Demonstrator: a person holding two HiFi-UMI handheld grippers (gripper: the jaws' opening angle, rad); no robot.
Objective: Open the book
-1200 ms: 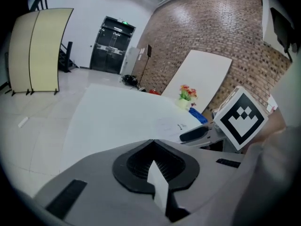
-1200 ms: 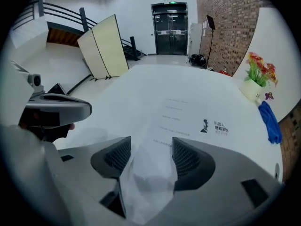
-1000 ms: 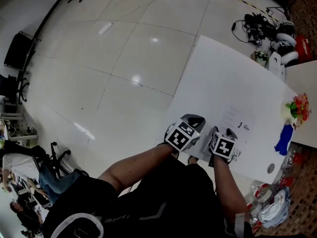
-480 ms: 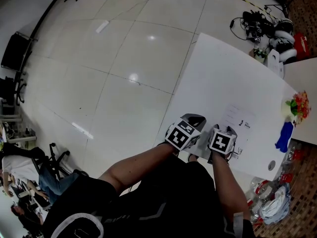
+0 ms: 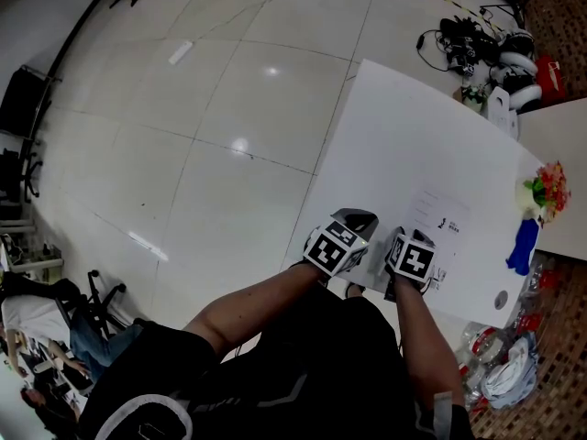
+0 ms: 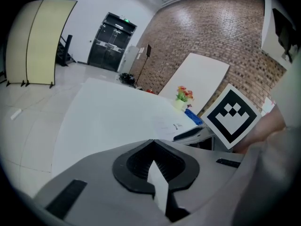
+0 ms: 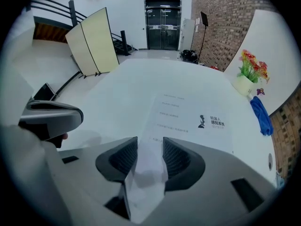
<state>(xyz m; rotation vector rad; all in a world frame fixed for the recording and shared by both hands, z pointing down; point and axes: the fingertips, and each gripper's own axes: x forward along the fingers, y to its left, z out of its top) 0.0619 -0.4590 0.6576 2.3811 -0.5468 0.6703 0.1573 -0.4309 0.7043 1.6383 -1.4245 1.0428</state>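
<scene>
Two forearms reach down side by side, left gripper and right gripper on the white book at the counter's near edge, left gripper view, jaws clenched on a thin page edge, right gripper view, jaws apart, just closing round a lifted page.

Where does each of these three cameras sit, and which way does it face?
Left gripper view: rides the left gripper, facing across the table along its shut jaws.
Right gripper view: rides the right gripper, facing down at the book; its jaws have just been closing, white paper between them.
Head view: on the person's head, facing steeply down; both forearms and grippers show.
Shared: all see the book and flowers.
</scene>
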